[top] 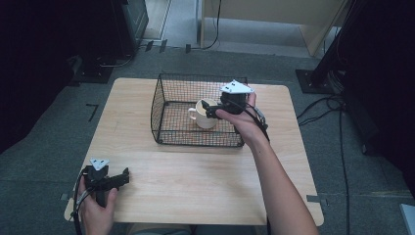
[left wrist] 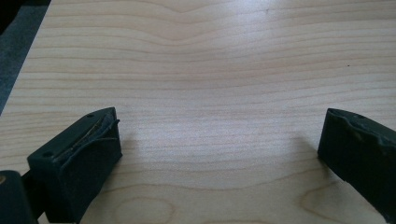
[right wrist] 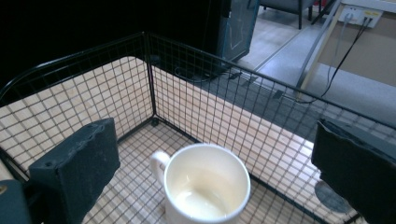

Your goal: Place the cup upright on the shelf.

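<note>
The right hand-held gripper (top: 211, 111) hangs just right of centre in the high view, inside the wire basket (top: 169, 88), with its jaws spread wide and nothing between them. In the right gripper view we see those two black jaws at the lower left and lower right corners of the frame, and the mug (right wrist: 205, 186) sits between them at the bottom centre, untouched by either. The left hand-held gripper (top: 122, 177) lies low at the lower left of the high view, held just over the counter (top: 195, 176); in the left gripper view its jaws also stand far apart, with bare wood grain between them.

The counter is a pale wood board with rounded corners, standing on a grey carpeted floor (top: 58, 112). We see dark equipment at the upper left of the high view, a light wooden panel at the top right, and black cables (top: 318, 105) trailing over the floor at the right.

The basket is black wire mesh, square, open at the top, and stands on the far middle part of the counter. Its walls ring the mug on all sides, and the right forearm (top: 279, 186) reaches over the near right corner.

The mug (top: 205, 115) is cream-white, upright, with its handle pointing to the left of the frame. It stands on the basket floor towards the right side. Its inside looks glossy and holds nothing we can make out.
</note>
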Tool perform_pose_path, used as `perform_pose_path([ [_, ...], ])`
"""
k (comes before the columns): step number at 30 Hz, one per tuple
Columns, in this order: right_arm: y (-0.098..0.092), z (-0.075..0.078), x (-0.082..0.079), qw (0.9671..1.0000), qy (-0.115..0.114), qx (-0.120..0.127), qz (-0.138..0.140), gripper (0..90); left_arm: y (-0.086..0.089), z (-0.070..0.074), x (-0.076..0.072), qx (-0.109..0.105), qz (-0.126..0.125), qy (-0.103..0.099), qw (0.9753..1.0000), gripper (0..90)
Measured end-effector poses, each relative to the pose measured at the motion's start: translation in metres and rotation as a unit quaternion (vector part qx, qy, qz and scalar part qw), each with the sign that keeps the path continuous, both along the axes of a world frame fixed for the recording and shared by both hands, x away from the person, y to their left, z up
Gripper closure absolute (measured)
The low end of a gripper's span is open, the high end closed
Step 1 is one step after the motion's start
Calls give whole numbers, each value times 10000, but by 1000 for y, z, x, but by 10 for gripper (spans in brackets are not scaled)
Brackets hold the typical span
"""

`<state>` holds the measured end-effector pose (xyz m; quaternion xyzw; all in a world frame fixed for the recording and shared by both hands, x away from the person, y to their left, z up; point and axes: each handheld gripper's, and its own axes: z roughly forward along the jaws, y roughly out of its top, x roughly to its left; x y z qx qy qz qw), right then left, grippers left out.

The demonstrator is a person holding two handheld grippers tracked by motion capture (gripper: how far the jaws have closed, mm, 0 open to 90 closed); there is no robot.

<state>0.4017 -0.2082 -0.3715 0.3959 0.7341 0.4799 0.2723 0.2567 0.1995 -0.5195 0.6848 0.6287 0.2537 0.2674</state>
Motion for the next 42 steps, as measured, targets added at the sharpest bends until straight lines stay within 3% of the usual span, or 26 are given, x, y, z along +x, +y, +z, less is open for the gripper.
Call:
perform_pose_path([
  [10, -15, -1, -38, 9999, -82, 117, 12, 0, 0, 0, 0, -6, 7, -9, 10000, 0],
  [22, -38, -9, -78, 9997, -239, 77, -40, 0, 0, 0, 0, -6, 8, -10, 10000, 0],
  [42, -83, -43, -129, 9989, -246, 115, -376, 0, 0, 0, 0, 3, -3, 1, 10000, 0],
])
